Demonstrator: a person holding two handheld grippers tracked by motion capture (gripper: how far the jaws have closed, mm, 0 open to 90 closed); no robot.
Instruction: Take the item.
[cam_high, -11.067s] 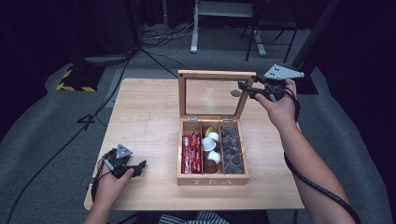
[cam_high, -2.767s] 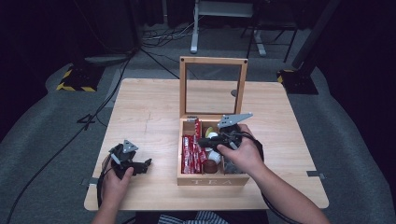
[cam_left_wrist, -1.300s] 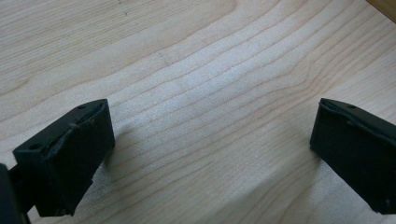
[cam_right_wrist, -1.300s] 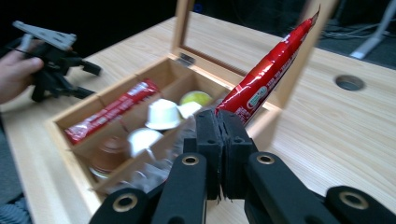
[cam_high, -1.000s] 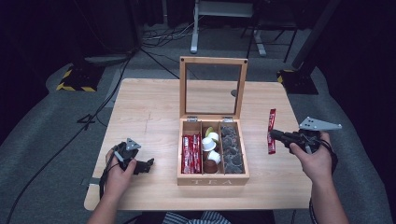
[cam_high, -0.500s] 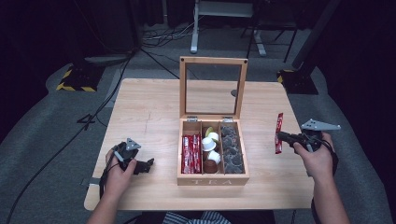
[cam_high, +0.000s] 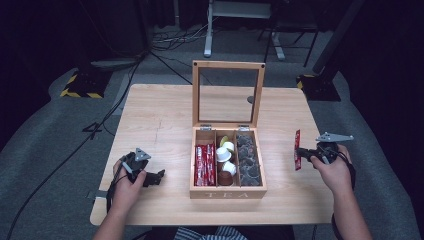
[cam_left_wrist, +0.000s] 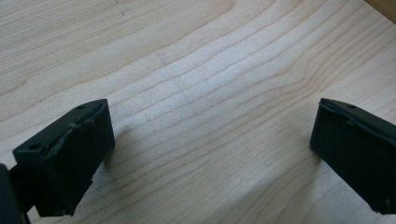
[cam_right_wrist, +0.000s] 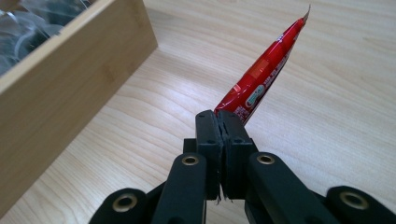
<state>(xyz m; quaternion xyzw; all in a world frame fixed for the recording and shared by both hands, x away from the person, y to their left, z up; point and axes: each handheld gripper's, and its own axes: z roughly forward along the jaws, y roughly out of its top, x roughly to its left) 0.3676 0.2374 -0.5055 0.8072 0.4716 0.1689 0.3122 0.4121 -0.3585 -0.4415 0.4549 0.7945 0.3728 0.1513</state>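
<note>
Clamping the red sachet by its end at right of frame with our right gripper, left jaws apart, we risk it slipping onto the table.

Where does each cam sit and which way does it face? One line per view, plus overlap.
High view: fixed above the person's side, looking forward and down on the table and open tea box; both forearms, left gripper, right gripper.
Left gripper view: on the left gripper, facing bare tabletop; jaws wide apart.
Right gripper view: on the right gripper, facing the red sachet it pinches.
Shared: high and right gripper views both show sachet and box.
</note>
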